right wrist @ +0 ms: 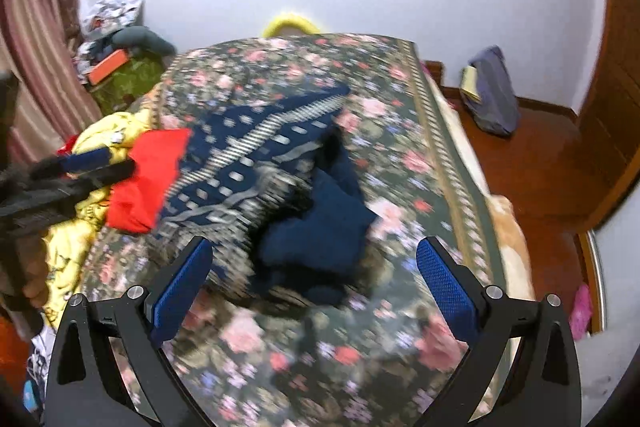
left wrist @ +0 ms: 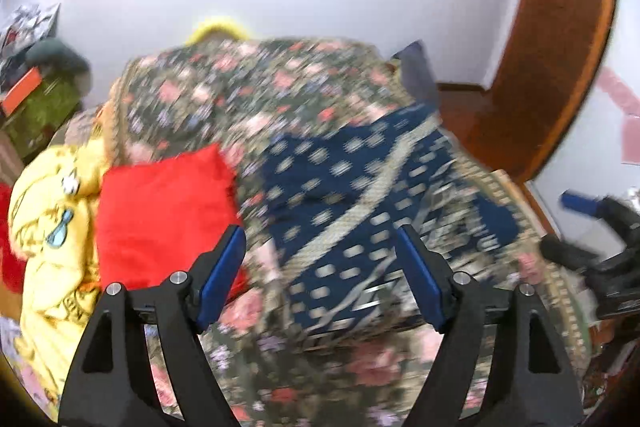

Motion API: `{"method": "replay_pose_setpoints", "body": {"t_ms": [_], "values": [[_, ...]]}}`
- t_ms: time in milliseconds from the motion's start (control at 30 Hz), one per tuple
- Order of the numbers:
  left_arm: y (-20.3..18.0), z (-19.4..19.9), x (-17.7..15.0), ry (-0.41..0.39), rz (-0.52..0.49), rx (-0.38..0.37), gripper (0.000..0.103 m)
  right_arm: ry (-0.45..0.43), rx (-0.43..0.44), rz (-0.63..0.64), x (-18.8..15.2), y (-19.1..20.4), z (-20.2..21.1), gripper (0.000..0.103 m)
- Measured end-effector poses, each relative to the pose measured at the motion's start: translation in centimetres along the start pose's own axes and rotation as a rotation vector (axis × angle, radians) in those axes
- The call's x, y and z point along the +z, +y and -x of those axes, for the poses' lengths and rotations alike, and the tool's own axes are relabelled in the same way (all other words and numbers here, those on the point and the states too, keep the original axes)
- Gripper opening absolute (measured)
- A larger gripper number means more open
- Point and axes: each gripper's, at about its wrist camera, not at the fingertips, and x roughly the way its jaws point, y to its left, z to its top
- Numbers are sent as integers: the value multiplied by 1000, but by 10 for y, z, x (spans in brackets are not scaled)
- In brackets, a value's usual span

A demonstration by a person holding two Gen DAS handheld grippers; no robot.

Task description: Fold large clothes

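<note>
A navy garment with a pale woven pattern (left wrist: 352, 203) lies crumpled on the floral bedspread (left wrist: 248, 95); it also shows in the right wrist view (right wrist: 256, 155), with a plain navy part (right wrist: 320, 227) bunched at its near end. My left gripper (left wrist: 320, 243) is open and empty above it. My right gripper (right wrist: 314, 257) is open and empty above the navy bunch. Each gripper shows in the other's view, the right one (left wrist: 592, 227) at the edge, the left one (right wrist: 80, 167) over the pile. Both views are blurred.
A red cloth (left wrist: 164, 207) and a yellow printed garment (left wrist: 52, 227) lie piled at the bed's left side. A green stand with clutter (right wrist: 120, 75) is by the curtain. A grey bag (right wrist: 492, 95) stands on the wooden floor by the wall, right of the bed.
</note>
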Motion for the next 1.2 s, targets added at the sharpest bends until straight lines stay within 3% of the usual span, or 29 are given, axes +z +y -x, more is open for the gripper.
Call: {"method": "replay_pose_setpoints", "body": {"t_ms": [200, 400, 600, 833, 1033, 1200], "values": [[12, -53, -30, 134, -15, 29, 76, 67, 33, 69, 8, 26, -52, 101], [4, -60, -46, 84, -67, 39, 82, 196, -54, 52, -23, -10, -92, 101], [1, -60, -56, 81, -71, 15, 89, 254, 2, -38, -49, -51, -88, 101], [-2, -42, -66, 77, -96, 48, 88, 206, -125, 90, -40, -29, -61, 101], [3, -21, -65, 34, -121, 107, 88, 139, -75, 80, -34, -21, -31, 101], [13, -12, -48, -12, -92, 98, 88, 75, 5, 42, -14, -17, -29, 103]]}}
